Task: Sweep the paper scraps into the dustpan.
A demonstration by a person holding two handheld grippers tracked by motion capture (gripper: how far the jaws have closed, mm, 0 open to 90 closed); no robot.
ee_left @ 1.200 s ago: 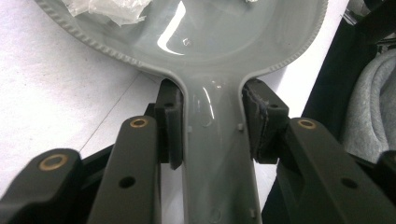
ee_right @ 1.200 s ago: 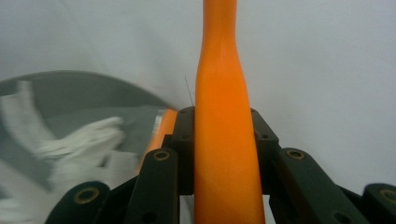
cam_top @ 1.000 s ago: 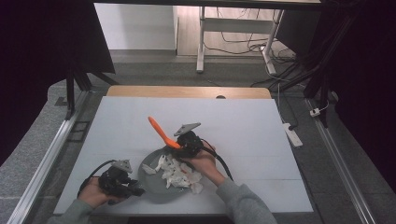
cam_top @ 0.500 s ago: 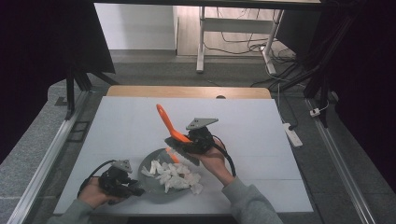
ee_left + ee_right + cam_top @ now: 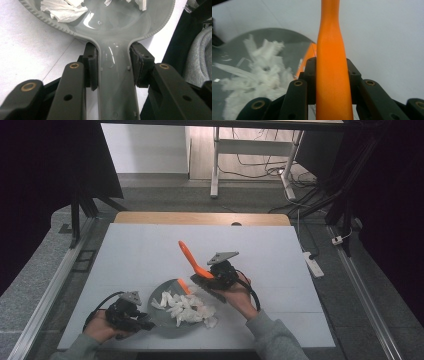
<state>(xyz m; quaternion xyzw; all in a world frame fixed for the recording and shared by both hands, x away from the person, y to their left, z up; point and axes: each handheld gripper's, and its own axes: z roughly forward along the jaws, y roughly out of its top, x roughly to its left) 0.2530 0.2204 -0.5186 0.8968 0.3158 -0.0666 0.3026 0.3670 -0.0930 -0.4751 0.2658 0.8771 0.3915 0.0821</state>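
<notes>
High view: risking scattering of the white paper scraps (image 5: 186,307) over the rim of the grey pan (image 5: 161,296) onto the white table (image 5: 140,255) if swept too briskly with the orange spatula (image 5: 190,257); risking too a tipping pan, being gripped at the handle alone. Lying at 6 o'clock on the table, pan with scraps heaped toward its 3 o'clock side; left gripper (image 5: 142,324) sitting at its 8 o'clock, right gripper (image 5: 207,279) at its 2 o'clock, spatula slanting up toward 11 o'clock. Left gripper view: clenching both pads on the pan handle (image 5: 117,82), 1 per side; looking glossy, smooth, rim ribbed, so possibly slipping under a twist. Right gripper view: grasping the spatula handle (image 5: 331,75) between 2 closed jaws; looking slick, tapering toward 12 o'clock, scraps (image 5: 262,72) looking light and shredded at 9 o'clock.
</notes>
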